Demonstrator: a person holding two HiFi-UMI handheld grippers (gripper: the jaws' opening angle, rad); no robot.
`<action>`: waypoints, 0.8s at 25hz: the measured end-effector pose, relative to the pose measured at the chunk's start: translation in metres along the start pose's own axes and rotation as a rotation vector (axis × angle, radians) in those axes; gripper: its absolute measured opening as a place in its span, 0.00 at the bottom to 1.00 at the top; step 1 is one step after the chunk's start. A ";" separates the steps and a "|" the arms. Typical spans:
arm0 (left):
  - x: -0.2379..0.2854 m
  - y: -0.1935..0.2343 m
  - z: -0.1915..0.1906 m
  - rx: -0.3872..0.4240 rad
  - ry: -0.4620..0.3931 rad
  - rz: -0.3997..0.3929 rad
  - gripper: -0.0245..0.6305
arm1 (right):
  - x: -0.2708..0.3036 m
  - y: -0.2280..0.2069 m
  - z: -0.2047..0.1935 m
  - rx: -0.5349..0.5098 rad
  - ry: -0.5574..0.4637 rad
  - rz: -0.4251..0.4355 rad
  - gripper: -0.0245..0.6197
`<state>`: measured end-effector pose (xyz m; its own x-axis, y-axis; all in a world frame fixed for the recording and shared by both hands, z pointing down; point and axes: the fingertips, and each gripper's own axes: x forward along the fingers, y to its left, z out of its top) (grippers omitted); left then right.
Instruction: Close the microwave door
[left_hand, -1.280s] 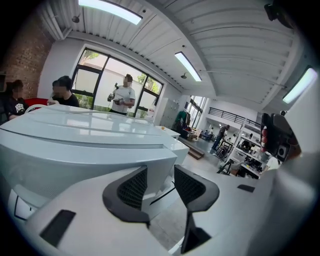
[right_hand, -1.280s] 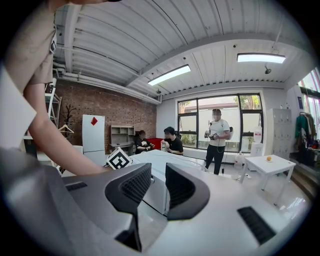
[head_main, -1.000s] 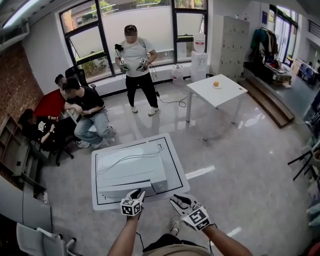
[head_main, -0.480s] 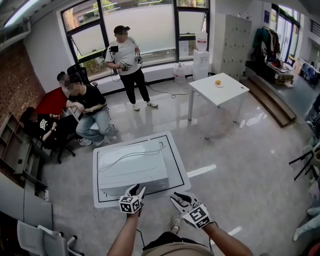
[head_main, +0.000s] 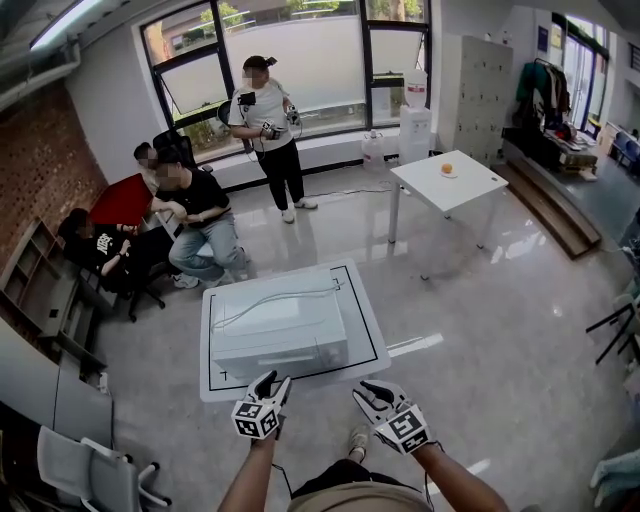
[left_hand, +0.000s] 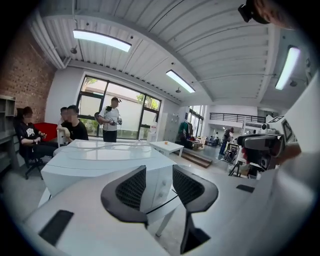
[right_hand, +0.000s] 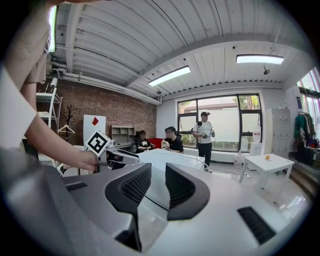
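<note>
A: How did the left gripper (head_main: 270, 383) stand?
B: Its jaws were partly apart and had just been opening. They gripped nothing. It hovered just off the near side of the microwave (head_main: 278, 335).
A: And the right gripper (head_main: 373, 392)?
B: Its jaws were slightly apart and empty, by the near right corner of the table (head_main: 366, 340).
A: The microwave?
B: It sat on that white table, door flush with its near front.

Head view: high, steeply down onto the microwave (head_main: 280, 335) from its front. Gripper views: low, close, near level toward the windows (head_main: 290, 60). All three share the microwave top.
</note>
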<state>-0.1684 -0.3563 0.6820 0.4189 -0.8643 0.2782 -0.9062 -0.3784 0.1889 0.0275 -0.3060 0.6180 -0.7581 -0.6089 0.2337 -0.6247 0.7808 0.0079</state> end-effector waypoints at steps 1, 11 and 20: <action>-0.009 -0.002 0.000 0.006 -0.005 0.002 0.28 | -0.003 0.003 -0.002 0.003 -0.002 -0.001 0.18; -0.080 -0.022 0.022 0.054 -0.058 0.027 0.28 | -0.020 0.021 -0.002 0.026 -0.037 -0.008 0.18; -0.130 -0.019 0.031 0.088 -0.091 0.084 0.28 | -0.010 0.023 -0.002 -0.002 -0.050 -0.019 0.18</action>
<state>-0.2074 -0.2471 0.6129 0.3377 -0.9193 0.2022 -0.9412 -0.3272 0.0844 0.0211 -0.2817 0.6176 -0.7542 -0.6301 0.1847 -0.6391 0.7690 0.0137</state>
